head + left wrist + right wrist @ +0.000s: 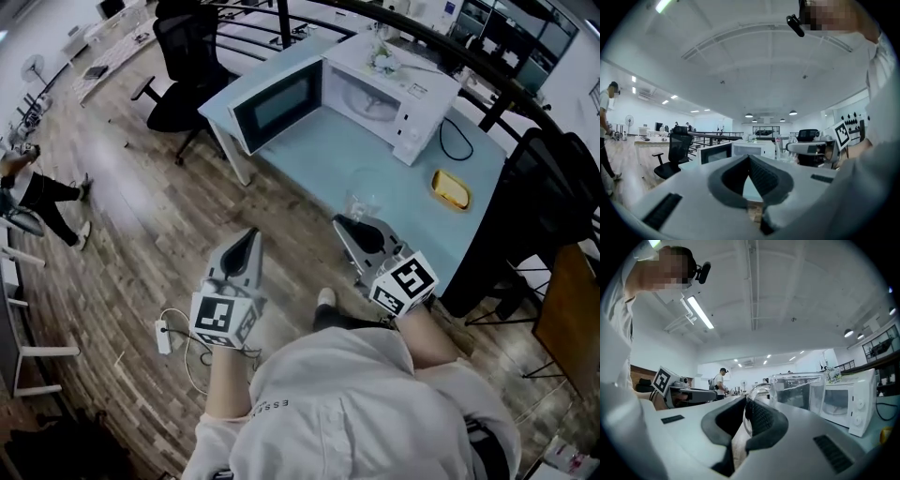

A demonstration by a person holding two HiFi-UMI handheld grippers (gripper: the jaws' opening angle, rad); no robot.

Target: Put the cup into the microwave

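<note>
Head view puts the cup (364, 202) at the near edge of the pale blue table (319, 150), directly at 12 o'clock from the right gripper (349, 225), whose tips touch it. The microwave (394, 89) lies further on at 12 o'clock from the cup, with its door (277, 103) swung wide toward 9 o'clock and the cavity bare. In the right gripper view the jaws are pinched together at the tips, and the cup's thin handle (757, 394) appears caught between them. The cup is clear glass, upright and looks empty, so it should slide easily. The left gripper (251, 234) hangs over the floor at 8 o'clock from the cup, its jaws together on nothing.
</note>
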